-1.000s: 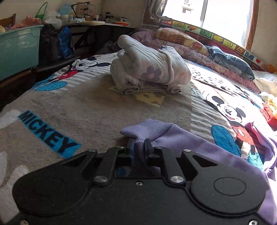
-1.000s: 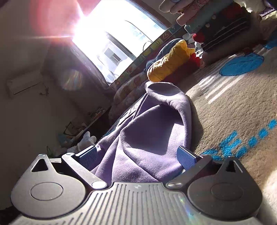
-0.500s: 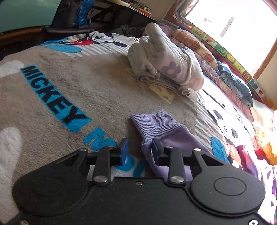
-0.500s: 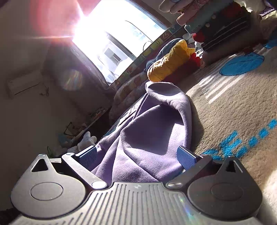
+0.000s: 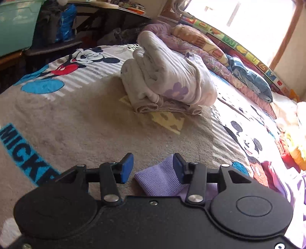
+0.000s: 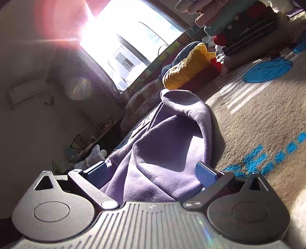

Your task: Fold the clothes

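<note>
A bedroom lit by a bright window (image 5: 239, 17) held a bed covered by a grey cartoon-mouse blanket (image 5: 80, 122), which filled most of both views. The widest open stretch of blanket lay to the left of the left wrist view, bare from the blue lettering up to the printed mouse. Along the far edge under the window ran a ridge of rolled quilts (image 5: 220, 57); a teal bin (image 5: 15, 24) stood off the bed at the far left.

One stack of folded pale clothes (image 5: 166, 82) sat in the middle of the blanket, well apart from the tools, on a yellow cloth (image 5: 168, 118). In the right wrist view one yellow bundle (image 6: 189, 65) lay against the dark pile beyond.

One purple garment (image 6: 162, 151) was spread on the blanket near both tools. The right gripper (image 6: 151, 172) lay low and tilted, its two blue pads spread wide on either side of the garment's bunched body, not pinching it. The left gripper (image 5: 153, 166) pointed across the bed, held level just above the blanket, its two fingers parted. The garment's ribbed cuff (image 5: 160, 178) lay flat between them, close against the right-hand pad, with clear blanket beside the other.
</note>
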Demonstrator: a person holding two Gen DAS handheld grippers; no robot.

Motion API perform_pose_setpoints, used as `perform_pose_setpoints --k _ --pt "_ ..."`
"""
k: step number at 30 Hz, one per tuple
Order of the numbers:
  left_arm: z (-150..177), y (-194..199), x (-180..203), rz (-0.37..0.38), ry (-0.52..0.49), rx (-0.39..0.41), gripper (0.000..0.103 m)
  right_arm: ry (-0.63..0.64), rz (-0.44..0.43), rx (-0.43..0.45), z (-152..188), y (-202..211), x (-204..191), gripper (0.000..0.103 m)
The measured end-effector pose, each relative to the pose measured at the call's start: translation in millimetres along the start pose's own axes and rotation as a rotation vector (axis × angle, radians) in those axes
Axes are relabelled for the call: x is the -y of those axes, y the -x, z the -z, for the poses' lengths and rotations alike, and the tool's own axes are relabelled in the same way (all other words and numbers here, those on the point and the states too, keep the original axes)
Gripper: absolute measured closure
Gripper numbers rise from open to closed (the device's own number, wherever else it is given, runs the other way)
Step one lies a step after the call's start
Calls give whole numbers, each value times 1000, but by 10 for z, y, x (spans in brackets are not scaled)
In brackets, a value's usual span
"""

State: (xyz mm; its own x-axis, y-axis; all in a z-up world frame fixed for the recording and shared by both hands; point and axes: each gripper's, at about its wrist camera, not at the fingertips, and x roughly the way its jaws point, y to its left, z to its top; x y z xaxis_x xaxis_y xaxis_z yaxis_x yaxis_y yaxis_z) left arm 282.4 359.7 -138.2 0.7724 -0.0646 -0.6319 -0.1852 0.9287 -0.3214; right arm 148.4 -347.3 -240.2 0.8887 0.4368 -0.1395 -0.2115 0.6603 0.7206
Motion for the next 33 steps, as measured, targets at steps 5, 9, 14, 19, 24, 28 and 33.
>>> perform_pose_setpoints --k 5,9,14,19,24,28,33 --pt "-122 -174 69 62 -229 -90 59 -12 -14 1 -5 0 25 5" --pt "-164 -313 98 110 -363 -148 59 -10 -7 -2 -15 0 31 5" --pt "-57 -440 82 171 -366 -161 60 -9 -1 -10 -23 -20 29 5" --pt "17 -315 90 184 -375 -86 98 -10 -1 -11 -18 -24 21 5" --pt "27 106 9 92 -244 127 100 -8 1 -11 -12 -25 14 5" --pt "154 -146 60 -72 -279 60 100 -8 5 -14 -24 -30 10 5" --pt "126 12 66 -153 -246 110 98 -7 7 -14 -30 -43 3 5"
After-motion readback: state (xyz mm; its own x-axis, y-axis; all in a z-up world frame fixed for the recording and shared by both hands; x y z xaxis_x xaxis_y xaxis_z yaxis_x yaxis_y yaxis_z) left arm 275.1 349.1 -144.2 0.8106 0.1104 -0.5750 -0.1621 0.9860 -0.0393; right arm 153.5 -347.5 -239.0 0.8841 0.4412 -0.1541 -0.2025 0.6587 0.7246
